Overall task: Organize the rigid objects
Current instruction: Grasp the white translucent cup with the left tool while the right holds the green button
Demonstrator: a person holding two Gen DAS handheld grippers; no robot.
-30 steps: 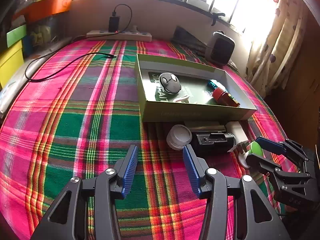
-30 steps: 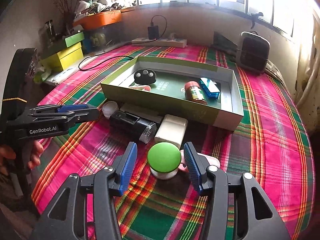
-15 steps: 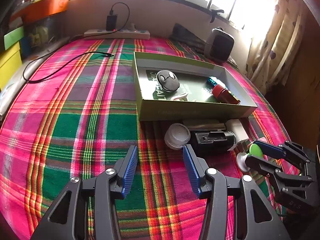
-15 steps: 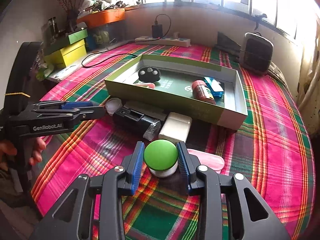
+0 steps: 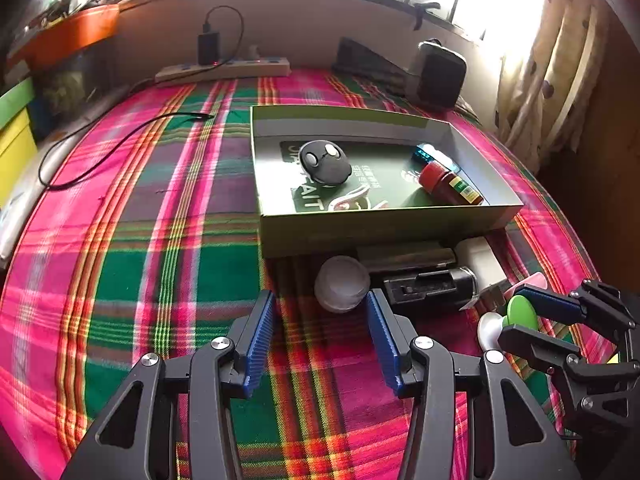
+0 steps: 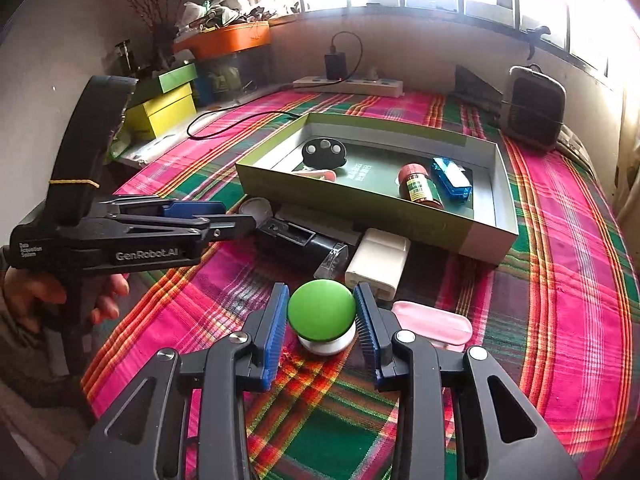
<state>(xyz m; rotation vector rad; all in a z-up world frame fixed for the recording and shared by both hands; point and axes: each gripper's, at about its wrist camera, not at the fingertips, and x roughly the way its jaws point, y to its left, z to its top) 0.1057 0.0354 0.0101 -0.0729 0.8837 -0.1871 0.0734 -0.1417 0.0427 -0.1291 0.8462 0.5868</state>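
Observation:
My right gripper [image 6: 321, 316] is shut on a green-topped white jar [image 6: 322, 311], both blue pads pressing its lid; the same grip shows at the right edge of the left wrist view on the jar [image 5: 520, 314]. My left gripper [image 5: 320, 334] stands open over the plaid cloth, with a white round lid [image 5: 342, 283] just beyond its fingertips. An open green box [image 5: 380, 230] holds a black mouse-like device [image 5: 325, 161], a red-capped bottle [image 5: 448, 184] and a blue item [image 6: 452, 180]. A black cylinder device [image 6: 298, 242], a white block [image 6: 378, 262] and a pink case [image 6: 434, 326] lie before the box.
A power strip [image 5: 224, 70] with charger and a loose black cable [image 5: 120, 144] lie at the back left. A dark speaker [image 6: 534, 106] stands back right. Yellow and green boxes [image 6: 164, 110] and an orange tray [image 6: 224, 40] line the left side. Curtains [image 5: 540, 60] hang right.
My right gripper's jaws have closed from wide apart onto the green-topped jar. The left gripper has shifted only slightly and stays open.

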